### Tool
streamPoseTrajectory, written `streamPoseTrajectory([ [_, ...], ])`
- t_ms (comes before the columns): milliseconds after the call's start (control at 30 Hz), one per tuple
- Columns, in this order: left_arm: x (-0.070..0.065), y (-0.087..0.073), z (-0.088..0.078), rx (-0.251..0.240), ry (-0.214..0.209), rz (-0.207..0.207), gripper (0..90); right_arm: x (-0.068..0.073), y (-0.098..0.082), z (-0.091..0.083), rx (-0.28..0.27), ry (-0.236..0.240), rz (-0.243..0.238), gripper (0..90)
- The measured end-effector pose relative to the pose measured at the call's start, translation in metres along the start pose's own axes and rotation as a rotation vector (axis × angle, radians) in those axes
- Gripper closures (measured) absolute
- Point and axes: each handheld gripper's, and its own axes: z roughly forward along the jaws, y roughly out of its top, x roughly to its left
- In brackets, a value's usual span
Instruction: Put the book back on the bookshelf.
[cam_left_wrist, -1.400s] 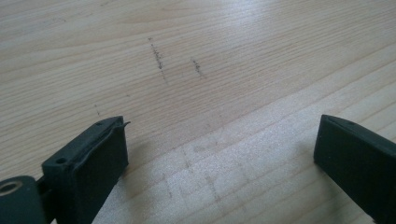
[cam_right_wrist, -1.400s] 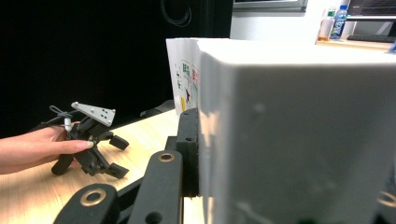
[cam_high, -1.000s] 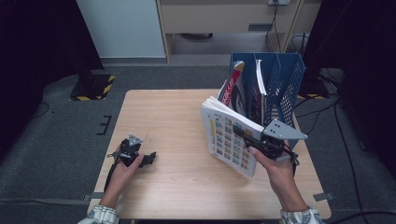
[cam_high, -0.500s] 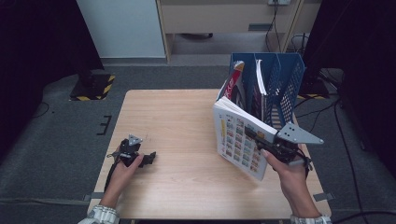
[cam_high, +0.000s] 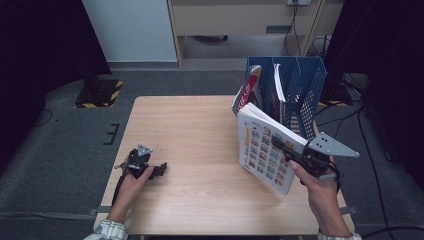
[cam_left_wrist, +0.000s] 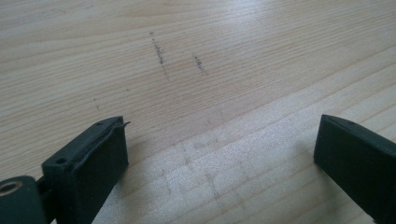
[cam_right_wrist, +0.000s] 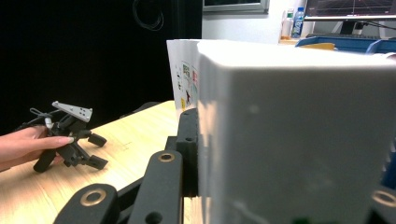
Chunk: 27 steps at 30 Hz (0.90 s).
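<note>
A thick book (cam_high: 262, 150) with a colourful picture cover stands upright above the right side of the wooden table (cam_high: 200, 125), just in front of a blue file rack (cam_high: 305, 85). My right gripper (cam_high: 281, 145) is shut on its near edge; in the right gripper view the book's white page block (cam_right_wrist: 289, 130) sits between the jaws. My left gripper (cam_high: 159, 170) rests on the table at the near left, held by a hand. Its jaws stand wide open over bare wood (cam_left_wrist: 219, 158), with nothing between them. It also appears far off as the left gripper (cam_right_wrist: 99, 150).
The blue rack holds a red-covered book (cam_high: 247, 90) leaning at its left end and white papers (cam_high: 277, 85) in a middle slot. Dark floor surrounds the table, cables lie at the right, and a cabinet stands behind.
My right hand has carried the book to the right, closer to the rack's front. The left hand and its gripper have stayed put.
</note>
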Motion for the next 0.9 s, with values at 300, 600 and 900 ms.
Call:
streamPoseTrajectory([
  [300, 0.0, 0.0, 0.0, 0.001, 0.002, -0.005, 2.5, -0.005, 0.003, -0.013, -0.023, -0.027, 0.006, 73.7],
  [600, 0.0, 0.0, 0.0, 0.002, 0.002, -0.005, 2.3, -0.01, 0.009, -0.028, -0.028, -0.058, 0.003, 73.7],
  [900, 0.0, 0.0, 0.0, 0.002, 0.002, -0.005, 2.3, -0.01, 0.025, -0.039, -0.056, -0.064, -0.003, 73.7],
])
